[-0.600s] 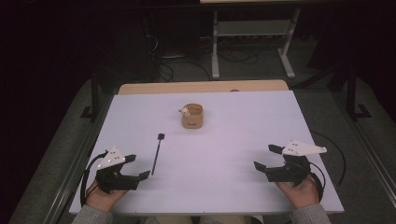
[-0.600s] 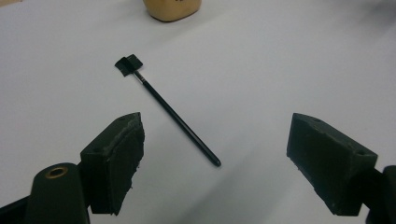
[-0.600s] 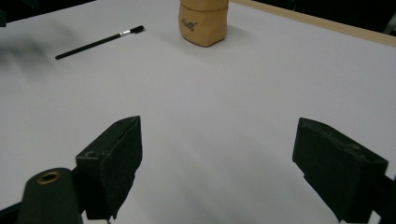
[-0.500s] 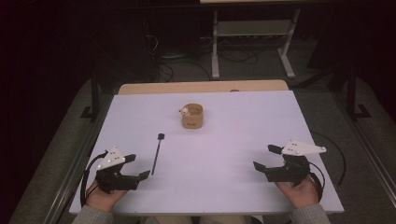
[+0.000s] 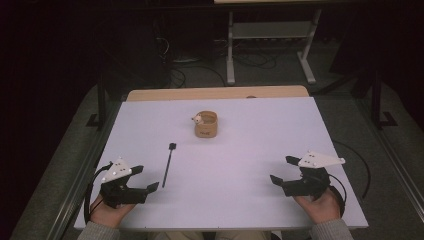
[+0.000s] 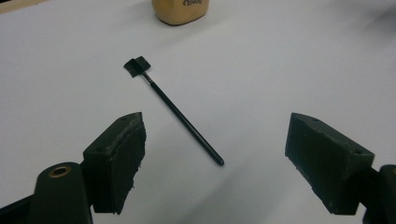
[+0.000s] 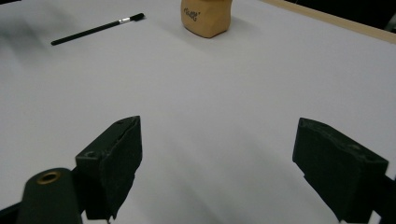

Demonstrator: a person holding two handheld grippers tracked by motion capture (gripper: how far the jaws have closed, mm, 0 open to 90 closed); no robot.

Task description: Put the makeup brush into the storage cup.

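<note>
A thin black brush (image 5: 168, 164) with a flat head lies on the white table (image 5: 250, 150), left of centre; the left gripper view has this brush (image 6: 180, 112) just ahead of the jaws. A small tan cup (image 5: 206, 125) stands upright farther back, with something small and white at its rim. My left gripper (image 5: 145, 180) rests at the front left, open and empty, a short way left of the brush's near end. At the front right my right gripper (image 5: 281, 171) is open with nothing between its fingers. The right gripper view has the cup (image 7: 207, 16) and brush (image 7: 95, 29) far ahead.
A wooden strip (image 5: 215, 93) runs along the table's far edge. Beyond it, a metal stand (image 5: 270, 40) and cables sit on the dark floor. A cable (image 5: 362, 170) trails from my right gripper over the table's right edge.
</note>
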